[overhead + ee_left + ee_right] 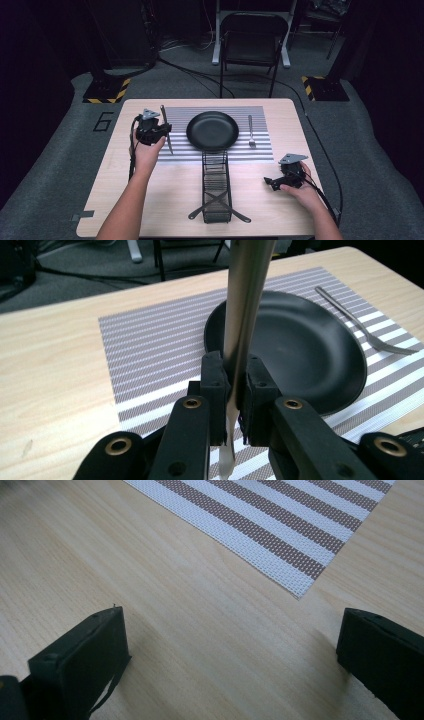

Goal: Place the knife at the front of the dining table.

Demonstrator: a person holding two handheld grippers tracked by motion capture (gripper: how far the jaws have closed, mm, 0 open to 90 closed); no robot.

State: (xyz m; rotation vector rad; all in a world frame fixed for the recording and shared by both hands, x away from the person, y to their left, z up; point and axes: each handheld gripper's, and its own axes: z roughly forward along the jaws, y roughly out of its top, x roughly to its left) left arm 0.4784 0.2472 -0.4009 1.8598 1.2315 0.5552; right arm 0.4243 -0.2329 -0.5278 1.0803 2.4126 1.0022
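My left gripper (161, 131) is shut on a long silver table knife (166, 131) and holds it over the left part of the striped placemat (180, 117). In the left gripper view the two pads (216, 385) press on the knife (245, 300), which rises between them in front of the black plate (300, 345). The black plate (212, 131) sits in the middle of the mat, with a silver fork (251, 131) lying to its right. My right gripper (270, 183) rests low over the bare wood at the front right. Its jaws (232, 655) stand wide apart with nothing between them.
A black wire rack (216, 185) stands on the table in front of the plate and reaches toward the front edge. Beyond the table's far edge stands a black folding chair (250, 42), with cables on the grey floor.
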